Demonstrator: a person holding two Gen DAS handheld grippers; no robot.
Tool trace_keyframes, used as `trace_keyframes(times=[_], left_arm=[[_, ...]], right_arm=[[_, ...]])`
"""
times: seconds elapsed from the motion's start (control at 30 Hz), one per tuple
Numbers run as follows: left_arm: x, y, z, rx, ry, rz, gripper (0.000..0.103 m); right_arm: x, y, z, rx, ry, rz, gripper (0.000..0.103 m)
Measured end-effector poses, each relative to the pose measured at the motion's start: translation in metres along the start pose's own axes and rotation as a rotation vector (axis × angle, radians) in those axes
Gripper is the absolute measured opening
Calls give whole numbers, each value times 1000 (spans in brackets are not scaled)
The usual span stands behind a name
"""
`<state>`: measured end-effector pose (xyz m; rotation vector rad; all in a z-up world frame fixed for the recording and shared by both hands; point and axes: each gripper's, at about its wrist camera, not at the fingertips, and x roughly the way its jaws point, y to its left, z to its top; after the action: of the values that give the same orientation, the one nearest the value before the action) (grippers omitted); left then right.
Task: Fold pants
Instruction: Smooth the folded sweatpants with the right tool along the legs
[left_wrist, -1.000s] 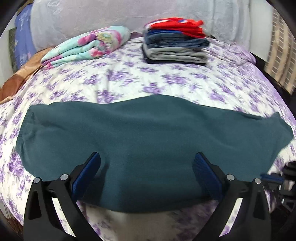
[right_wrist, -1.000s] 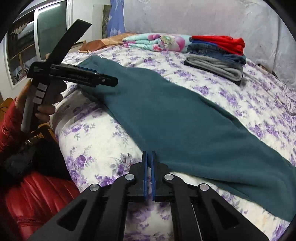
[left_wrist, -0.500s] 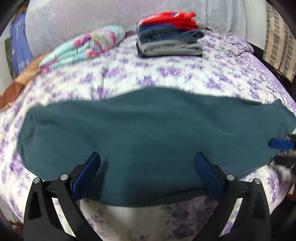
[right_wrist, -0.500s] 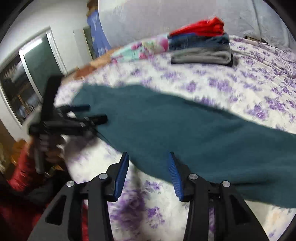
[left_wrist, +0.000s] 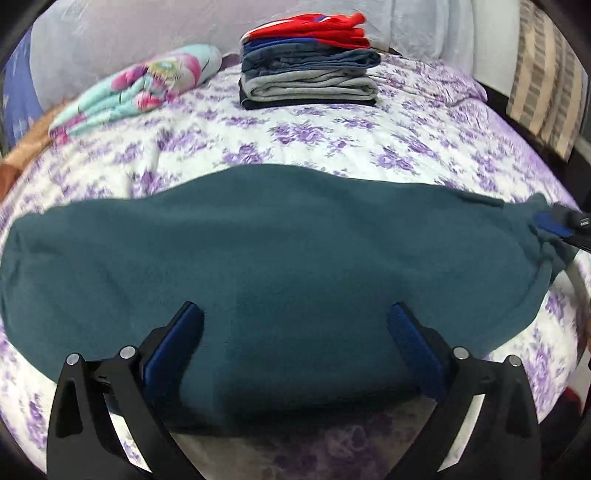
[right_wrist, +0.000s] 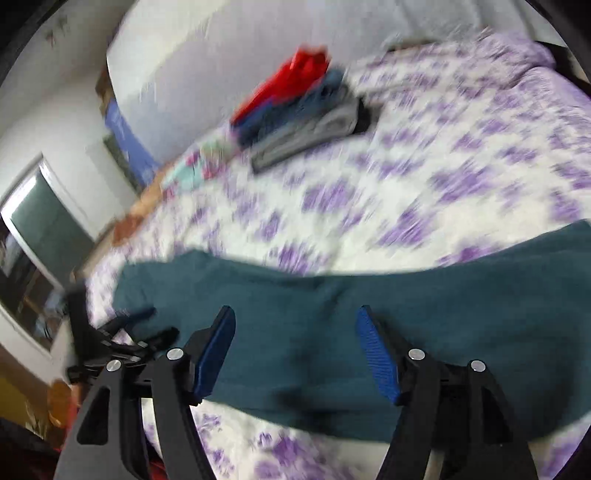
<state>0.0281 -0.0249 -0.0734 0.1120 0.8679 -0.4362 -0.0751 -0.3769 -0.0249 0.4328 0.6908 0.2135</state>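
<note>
the left tool (left_wrist: 295, 328) hangs released, pads wide apart, just above the near edge of the teal pants (left_wrist: 280, 251), which lie flat along the front of the bed (left_wrist: 332, 147). the right tool (right_wrist: 295, 336) is opening over the pants, fabric beneath its pads but not pinched. beyond the pants sit a stack of folded clothes (left_wrist: 310, 74) and a floral blanket (left_wrist: 147, 88).
</note>
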Motion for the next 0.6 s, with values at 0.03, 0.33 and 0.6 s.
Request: trace_keyframes(times=[0.03, 0.33, 0.6], left_arm=[[0, 0, -1, -3, -6, -4, 99], [-2, -2, -5, 7, -33, 1, 99], [-2, -4, -5, 12, -32, 10, 99]], right_arm=[[-16, -9, 0, 32, -30, -16, 70], [-90, -103, 20, 152, -206, -255, 61], [-52, -113, 21, 8, -74, -438, 54]])
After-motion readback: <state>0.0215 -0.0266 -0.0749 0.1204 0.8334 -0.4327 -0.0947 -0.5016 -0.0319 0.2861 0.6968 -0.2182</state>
